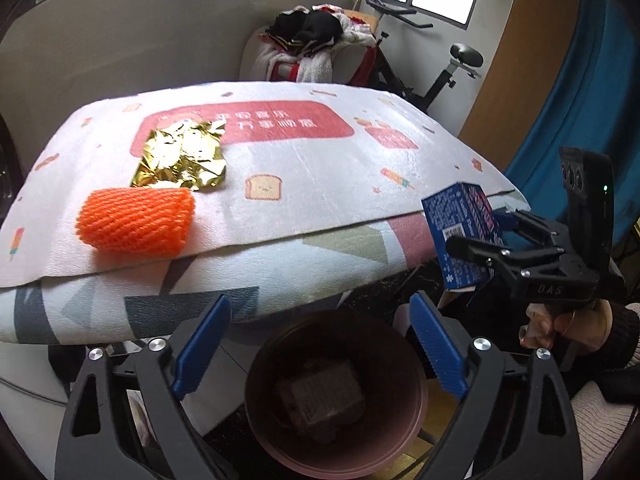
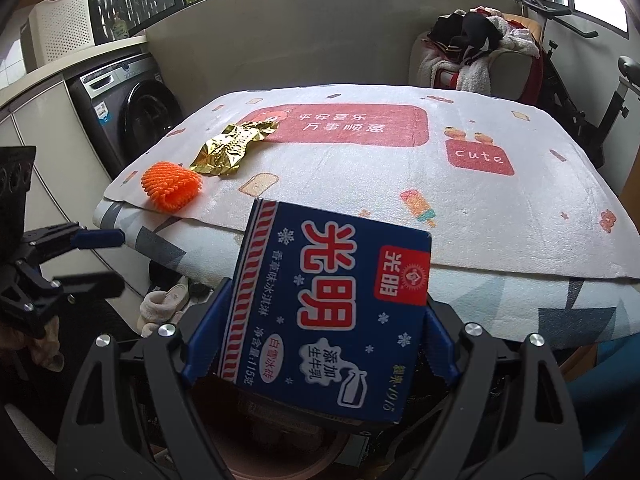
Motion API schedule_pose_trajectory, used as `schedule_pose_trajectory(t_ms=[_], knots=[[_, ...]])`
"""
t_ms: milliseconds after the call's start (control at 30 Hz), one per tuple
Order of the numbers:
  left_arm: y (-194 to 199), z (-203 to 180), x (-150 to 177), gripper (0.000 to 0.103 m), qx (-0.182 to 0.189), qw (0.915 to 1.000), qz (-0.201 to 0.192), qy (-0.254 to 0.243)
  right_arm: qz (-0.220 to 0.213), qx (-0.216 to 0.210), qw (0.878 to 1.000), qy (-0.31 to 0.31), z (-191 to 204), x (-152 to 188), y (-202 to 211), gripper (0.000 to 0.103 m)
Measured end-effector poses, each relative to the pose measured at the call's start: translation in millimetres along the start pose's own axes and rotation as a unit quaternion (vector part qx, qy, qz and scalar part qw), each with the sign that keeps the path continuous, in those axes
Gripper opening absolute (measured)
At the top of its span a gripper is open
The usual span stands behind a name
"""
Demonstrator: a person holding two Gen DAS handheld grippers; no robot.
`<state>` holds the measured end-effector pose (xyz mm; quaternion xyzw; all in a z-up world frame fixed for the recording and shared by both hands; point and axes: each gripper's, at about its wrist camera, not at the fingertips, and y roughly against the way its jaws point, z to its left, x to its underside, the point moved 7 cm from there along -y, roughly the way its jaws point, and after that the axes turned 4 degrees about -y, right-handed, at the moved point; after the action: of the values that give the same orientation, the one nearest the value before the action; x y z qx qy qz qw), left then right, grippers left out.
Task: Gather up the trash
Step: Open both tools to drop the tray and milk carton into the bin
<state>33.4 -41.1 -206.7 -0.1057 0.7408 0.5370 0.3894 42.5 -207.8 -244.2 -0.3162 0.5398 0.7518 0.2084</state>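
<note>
My right gripper (image 2: 320, 340) is shut on a blue ice-cream carton (image 2: 328, 312) and holds it off the table's near edge, above the pink bin (image 2: 280, 460). The left wrist view shows the carton (image 1: 460, 232) in that gripper (image 1: 486, 236) at the right. My left gripper (image 1: 320, 344) is open and empty above the pink bin (image 1: 334, 396), which holds a grey crumpled piece. An orange foam net (image 1: 136, 220) and a gold foil wrapper (image 1: 180, 156) lie on the table's left part; the net (image 2: 172, 188) and the foil (image 2: 228, 148) also show in the right wrist view.
The table (image 1: 320, 152) carries a white printed cloth. A washing machine (image 2: 128, 108) stands at the left. A chair heaped with clothes (image 2: 472, 56) and an exercise bike (image 1: 440, 76) stand behind the table. Slippers (image 2: 164, 304) lie on the floor.
</note>
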Motion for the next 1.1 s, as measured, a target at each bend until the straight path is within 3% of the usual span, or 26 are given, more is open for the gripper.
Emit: schedule_pose_trajectory(t_ms=[133, 267, 367, 567, 1100], knots=[[20, 10, 4, 0.094, -0.048, 0.9984, -0.029, -0.001, 0.006, -0.01, 1.0, 0.014, 11, 4, -1, 0.083], [34, 19, 14, 0.094, -0.086, 0.9948, -0.054, -0.005, 0.016, -0.046, 0.999, -0.002, 27, 11, -3, 0.084], [38, 22, 21, 0.095, -0.104, 0.9926, -0.063, 0.004, 0.036, -0.046, 0.998, 0.028, 42, 22, -12, 0.084], [29, 28, 25, 0.095, -0.098, 0.9941, -0.045, 0.015, 0.06, -0.035, 0.996, 0.064, 54, 36, -26, 0.084], [22, 39, 29, 0.095, -0.095, 0.9941, -0.031, 0.043, 0.078, -0.037, 0.994, 0.064, 52, 41, -34, 0.086]])
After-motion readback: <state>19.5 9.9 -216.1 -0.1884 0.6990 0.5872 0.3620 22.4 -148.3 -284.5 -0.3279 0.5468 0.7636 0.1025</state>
